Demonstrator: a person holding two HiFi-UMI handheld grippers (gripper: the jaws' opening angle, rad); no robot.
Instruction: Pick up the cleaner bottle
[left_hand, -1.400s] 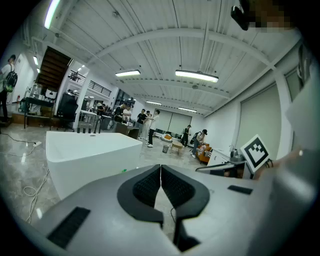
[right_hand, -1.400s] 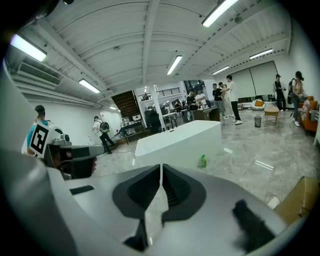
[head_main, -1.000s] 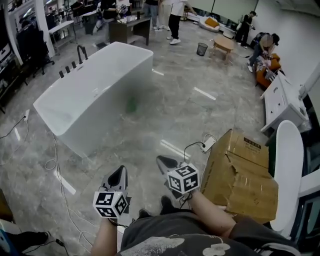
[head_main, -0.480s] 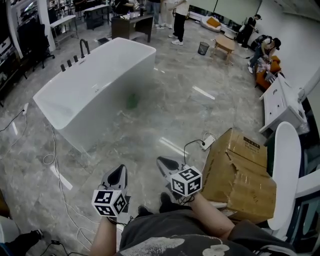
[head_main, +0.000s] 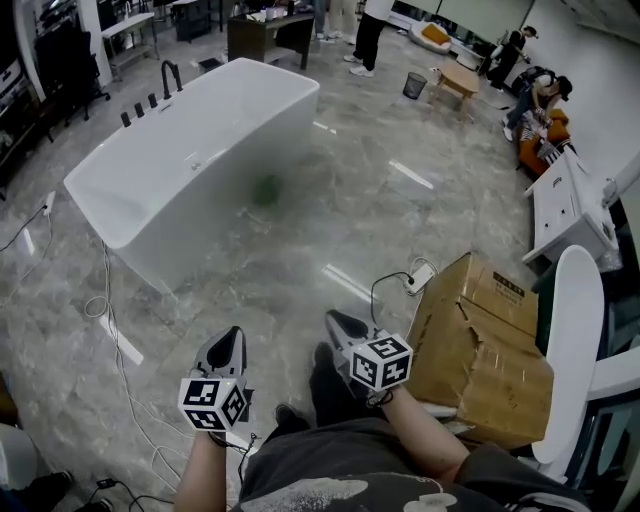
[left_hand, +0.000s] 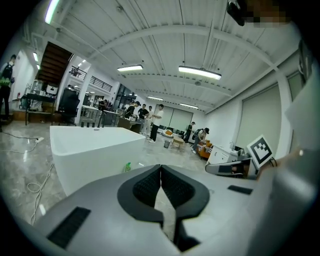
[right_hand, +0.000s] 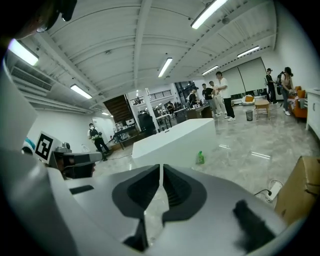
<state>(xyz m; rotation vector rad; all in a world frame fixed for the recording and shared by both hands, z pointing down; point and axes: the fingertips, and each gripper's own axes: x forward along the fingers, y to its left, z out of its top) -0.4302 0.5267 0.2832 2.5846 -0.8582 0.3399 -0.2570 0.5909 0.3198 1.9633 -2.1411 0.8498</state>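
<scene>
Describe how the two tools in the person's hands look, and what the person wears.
The left tool and the right tool look alike: a light grey body that narrows to two jaws lined with black ribbed pads. Each carries a white cube with black square markers. The person wears dark grey clothing with a pale print.

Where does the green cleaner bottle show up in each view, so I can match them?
Head view: cleaner bottle, a blurred green patch above centre, on the floor against the bathtub.
Left gripper view: cleaner bottle left of centre, by the bathtub wall's right end.
Right gripper view: cleaner bottle right of centre, before the bathtub.
Shared landmark: the white bathtub.
</scene>
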